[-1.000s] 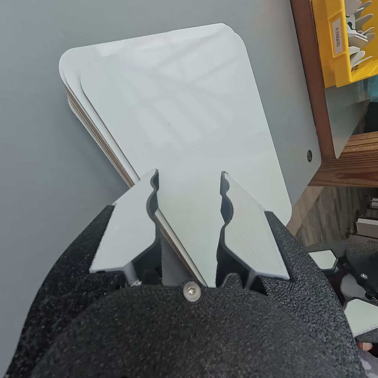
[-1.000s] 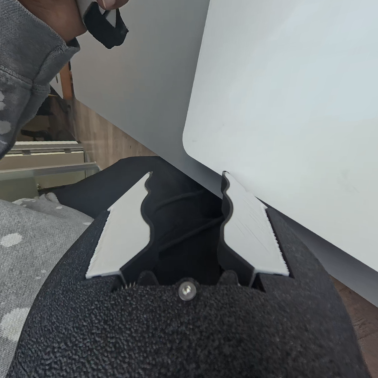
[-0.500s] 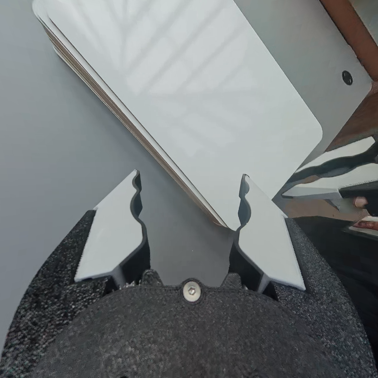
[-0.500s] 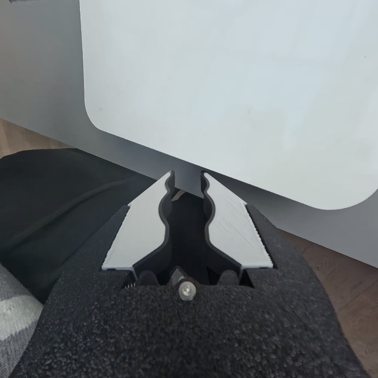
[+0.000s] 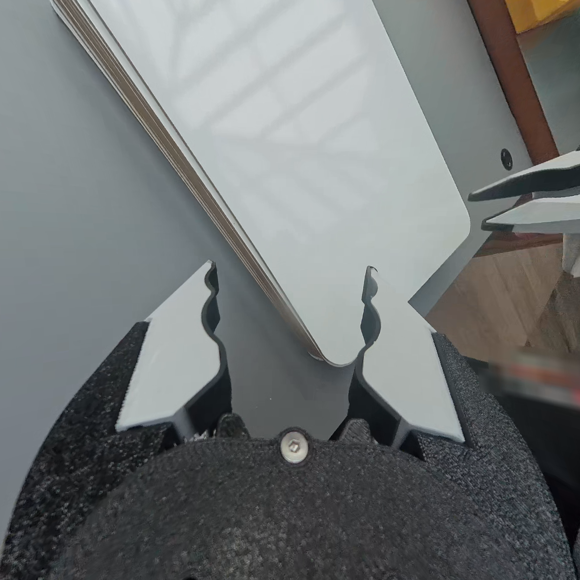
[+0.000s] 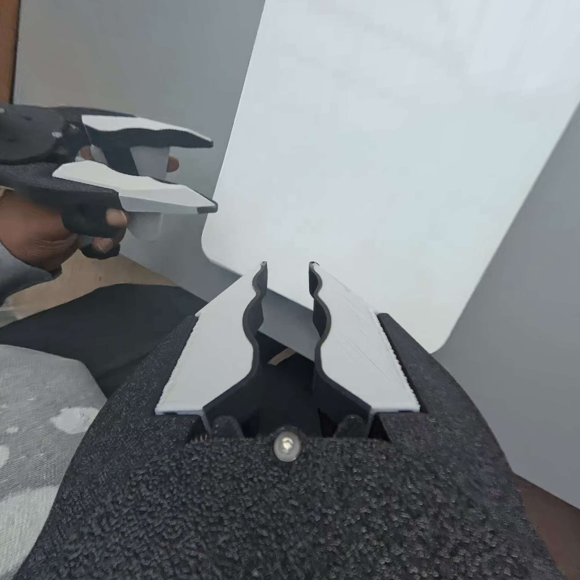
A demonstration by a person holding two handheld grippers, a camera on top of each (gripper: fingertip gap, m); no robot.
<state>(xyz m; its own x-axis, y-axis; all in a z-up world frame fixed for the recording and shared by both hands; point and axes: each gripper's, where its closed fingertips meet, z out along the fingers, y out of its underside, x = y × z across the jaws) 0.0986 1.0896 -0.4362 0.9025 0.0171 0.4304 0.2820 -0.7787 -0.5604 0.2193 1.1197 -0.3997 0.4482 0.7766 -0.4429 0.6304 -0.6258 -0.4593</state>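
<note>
A stack of white boards (image 5: pixel 282 157) with brown edges lies on the grey table (image 5: pixel 78 188). My left gripper (image 5: pixel 292 266) is open, and the near rounded corner of the stack sits between its fingers, close to the right finger (image 5: pixel 405 361). My right gripper (image 6: pixel 288 263) has its jaws a narrow gap apart with nothing clamped. Its tips are over the near edge of the top board (image 6: pixel 392 157). The right gripper also shows at the right edge of the left wrist view (image 5: pixel 533 197). The left gripper shows at the left of the right wrist view (image 6: pixel 207 175), by the board's corner.
The table's front edge runs close behind both grippers, with wood floor (image 5: pixel 489 298) below. A brown shelf post (image 5: pixel 508 78) and a yellow bin (image 5: pixel 539 12) stand at the far right. A person's hand (image 6: pixel 37 232) holds the left gripper; grey speckled clothing (image 6: pixel 37 408) is at the lower left.
The left gripper opened wider and drew back toward the stack's near corner. The right gripper narrowed its jaws and swung toward the board's near edge. The left gripper has come into the right wrist view.
</note>
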